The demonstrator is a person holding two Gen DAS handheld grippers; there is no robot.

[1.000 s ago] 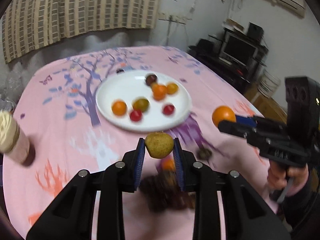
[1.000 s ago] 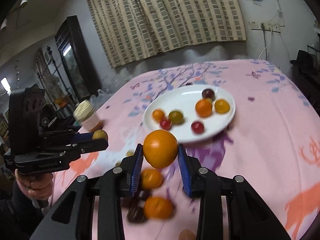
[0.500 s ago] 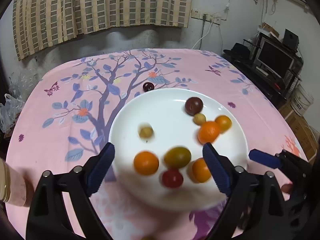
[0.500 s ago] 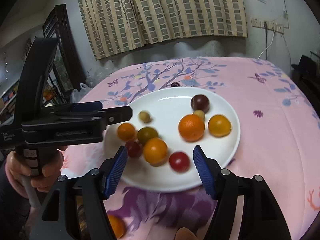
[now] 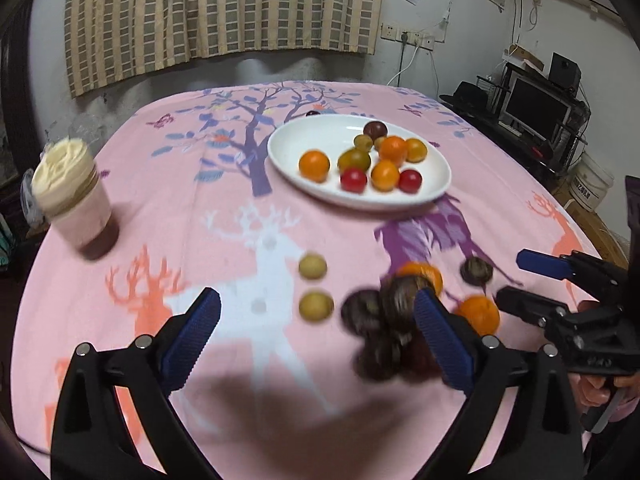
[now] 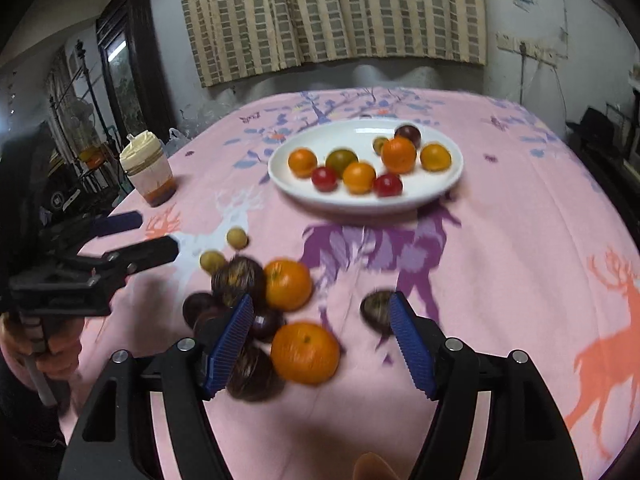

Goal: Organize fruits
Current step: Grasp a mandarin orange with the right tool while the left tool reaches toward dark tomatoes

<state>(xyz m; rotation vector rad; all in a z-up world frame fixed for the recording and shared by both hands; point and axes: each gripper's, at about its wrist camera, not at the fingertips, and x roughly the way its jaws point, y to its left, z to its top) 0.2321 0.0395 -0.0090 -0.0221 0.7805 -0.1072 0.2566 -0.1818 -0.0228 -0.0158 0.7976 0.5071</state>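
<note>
A white plate holds several small fruits: oranges, red tomatoes, a green one, a dark plum. On the pink cloth in front lie two yellow-green fruits, two oranges and several dark purple fruits. My left gripper is open and empty, low over the yellow-green fruits. My right gripper is open and empty, with an orange between its jaws' line of sight.
A jar with a cream lid stands at the table's left side. A lone dark fruit lies right of the pile. A TV stand and a bucket are beyond the right table edge.
Both grippers dropped their fruits onto the plate, opened, and pulled back from the plate to the loose fruit pile at the near edge.
</note>
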